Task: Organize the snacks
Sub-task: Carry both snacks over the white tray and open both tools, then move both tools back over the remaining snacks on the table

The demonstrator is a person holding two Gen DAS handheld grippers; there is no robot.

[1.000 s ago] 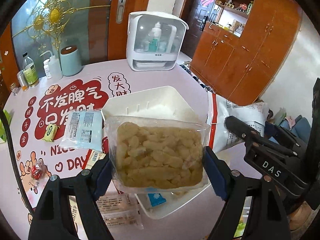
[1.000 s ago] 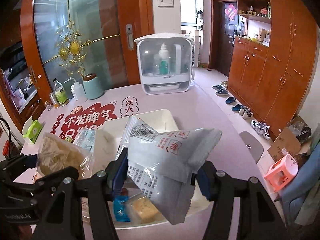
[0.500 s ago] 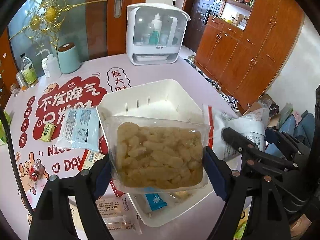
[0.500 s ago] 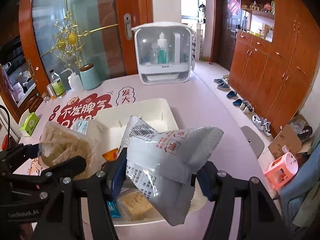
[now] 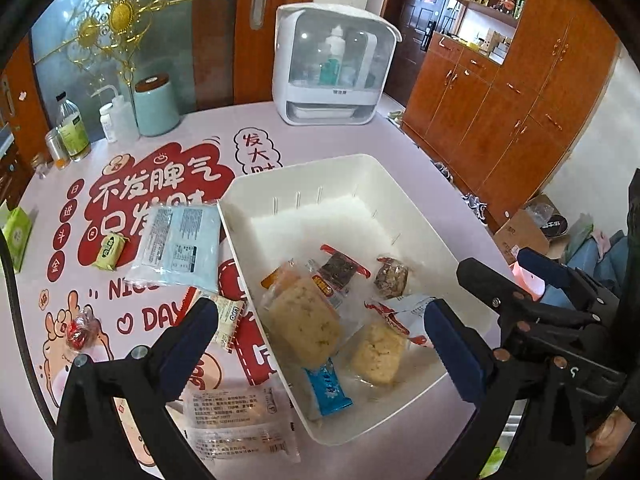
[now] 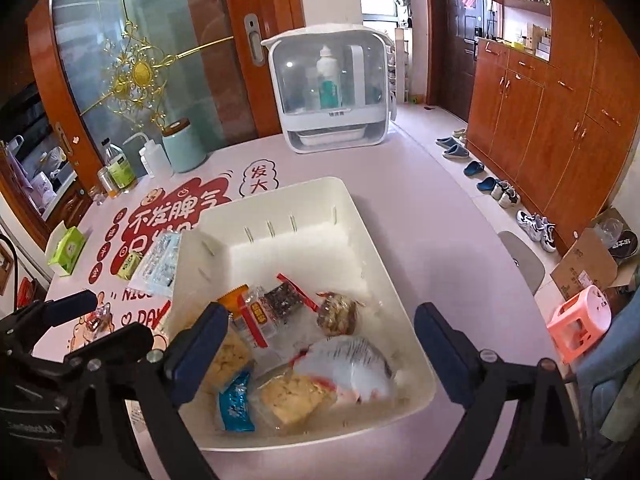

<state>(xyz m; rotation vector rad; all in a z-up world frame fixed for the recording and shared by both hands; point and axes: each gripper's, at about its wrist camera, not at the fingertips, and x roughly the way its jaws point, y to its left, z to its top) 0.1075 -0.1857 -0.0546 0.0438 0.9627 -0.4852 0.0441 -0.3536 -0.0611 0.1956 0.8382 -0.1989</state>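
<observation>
The left gripper hangs over the near part of the white bin, and its jaws have just been opening; now they stand very wide and hold nothing, with no pad touching a packet. The right gripper hangs over the same bin from the other side; its jaws too have just been opening, they are wide apart and empty.

Inside the bin, the clear pack of pale puffed pieces lies near the wall at 9 o'clock. The grey and white bag lies toward the near corner at 5 o'clock, partly over a second pale pack. A blue wrapped bar lies at 6 o'clock against the near wall. A dark bar in a red-edged wrapper and a small round brown snack lie near the middle of the bin.

Outside the bin, on the pink table, at 9 o'clock from the bin lie a light blue packet, a small yellow-green sweet and a red wrapped sweet. 2 clear packets lie just beside the near corner at 7 o'clock.
</observation>
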